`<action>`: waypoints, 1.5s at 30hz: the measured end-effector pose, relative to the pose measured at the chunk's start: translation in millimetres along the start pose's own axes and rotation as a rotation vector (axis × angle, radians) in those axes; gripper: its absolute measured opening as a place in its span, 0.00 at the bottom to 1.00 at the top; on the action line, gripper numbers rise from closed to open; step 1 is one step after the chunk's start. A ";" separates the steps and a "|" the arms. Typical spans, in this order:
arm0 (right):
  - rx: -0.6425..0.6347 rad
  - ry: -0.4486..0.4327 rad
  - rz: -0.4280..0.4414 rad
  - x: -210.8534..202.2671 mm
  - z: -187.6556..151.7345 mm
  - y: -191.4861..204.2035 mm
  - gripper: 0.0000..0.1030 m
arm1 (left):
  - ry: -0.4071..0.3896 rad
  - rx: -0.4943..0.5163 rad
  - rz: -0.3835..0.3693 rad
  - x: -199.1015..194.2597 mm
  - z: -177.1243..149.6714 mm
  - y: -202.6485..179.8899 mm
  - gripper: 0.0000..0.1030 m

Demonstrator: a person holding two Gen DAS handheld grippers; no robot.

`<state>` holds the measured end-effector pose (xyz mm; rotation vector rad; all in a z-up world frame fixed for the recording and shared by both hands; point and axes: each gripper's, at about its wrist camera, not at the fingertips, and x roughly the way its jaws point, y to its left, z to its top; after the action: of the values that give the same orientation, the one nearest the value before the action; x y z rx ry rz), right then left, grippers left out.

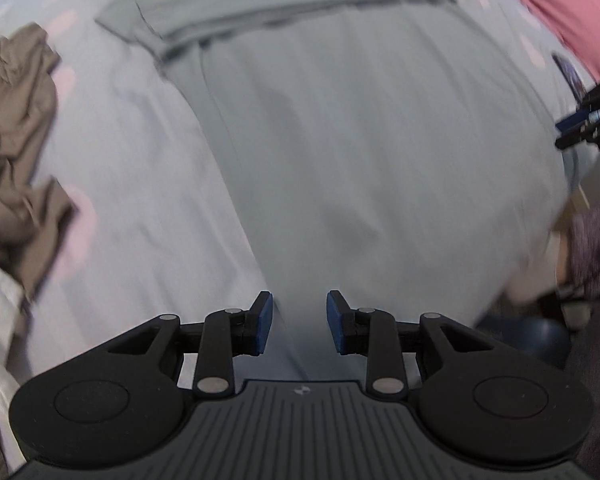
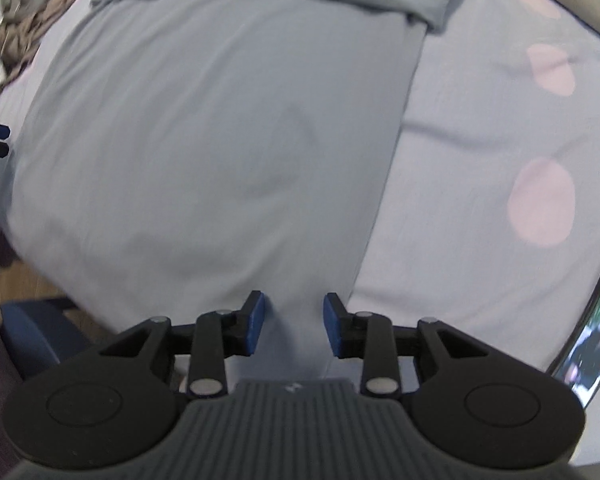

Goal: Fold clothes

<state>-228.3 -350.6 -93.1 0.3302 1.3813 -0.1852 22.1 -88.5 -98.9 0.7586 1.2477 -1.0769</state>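
Down low in each wrist view, both tools stand with their blue pads spread apart and nothing pinched between them. The left gripper [image 1: 299,322] hovers over the near left edge of a grey garment [image 1: 360,160], and the right gripper [image 2: 294,324] hovers over its near right edge, with grey cloth showing in the gap between each pair of fingers; whether the pads touch the fabric cannot be told. The garment lies spread flat on a pale bedsheet [image 2: 480,128] printed with pink dots, its far end folded over into a thicker band. From the left wrist view, the right gripper shows at the right border, beside the garment's edge. A crumpled brown garment [image 1: 16,140] sits on the sheet to the left, apart from the grey one, and a pink cloth [image 1: 560,4] lies at the far right. A phone [image 2: 592,344] with a lit screen rests on the sheet just right of the right gripper.
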 end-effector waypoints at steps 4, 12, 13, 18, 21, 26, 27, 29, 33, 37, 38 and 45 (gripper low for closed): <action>-0.041 0.041 -0.011 -0.7 -17.5 11.3 0.38 | 0.058 0.025 -0.003 5.5 -19.3 -10.3 0.27; -0.049 0.159 -0.020 14.1 -46.1 17.7 0.38 | 0.148 0.081 0.003 16.6 -41.0 -25.2 0.27; -0.047 0.176 -0.028 17.0 -49.4 17.4 0.38 | 0.155 0.080 0.003 17.4 -41.8 -25.6 0.27; -0.016 0.215 -0.060 24.1 -57.2 11.9 0.38 | 0.198 0.090 -0.002 21.8 -46.6 -28.6 0.27; -0.019 0.190 -0.072 21.3 -56.3 13.9 0.38 | 0.202 0.104 -0.004 23.7 -44.3 -30.0 0.27; -0.052 0.184 -0.077 20.6 -52.0 14.1 0.31 | 0.201 0.094 -0.003 28.7 -38.0 -32.1 0.23; -0.061 0.188 -0.078 20.3 -51.8 14.1 0.24 | 0.200 0.108 0.007 28.5 -38.1 -33.9 0.21; -0.079 0.190 -0.070 19.4 -46.9 16.8 0.08 | 0.191 0.126 0.017 26.8 -38.8 -35.7 0.15; -0.103 0.191 -0.058 15.1 -42.5 19.4 0.05 | 0.178 0.124 0.008 23.7 -40.0 -34.3 0.06; -0.125 0.195 -0.055 9.0 -39.2 21.2 0.05 | 0.174 0.133 0.001 19.4 -38.6 -33.8 0.02; -0.132 0.194 -0.052 6.3 -37.6 21.7 0.05 | 0.171 0.137 -0.004 17.7 -37.7 -34.2 0.01; -0.147 0.161 0.000 -19.5 -23.2 17.7 0.04 | 0.141 0.156 -0.044 -1.3 -29.6 -33.3 0.01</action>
<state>-247.8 -327.5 -75.3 0.2261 1.5443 -0.0571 -19.6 -72.7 -100.1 0.9431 1.3146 -1.1833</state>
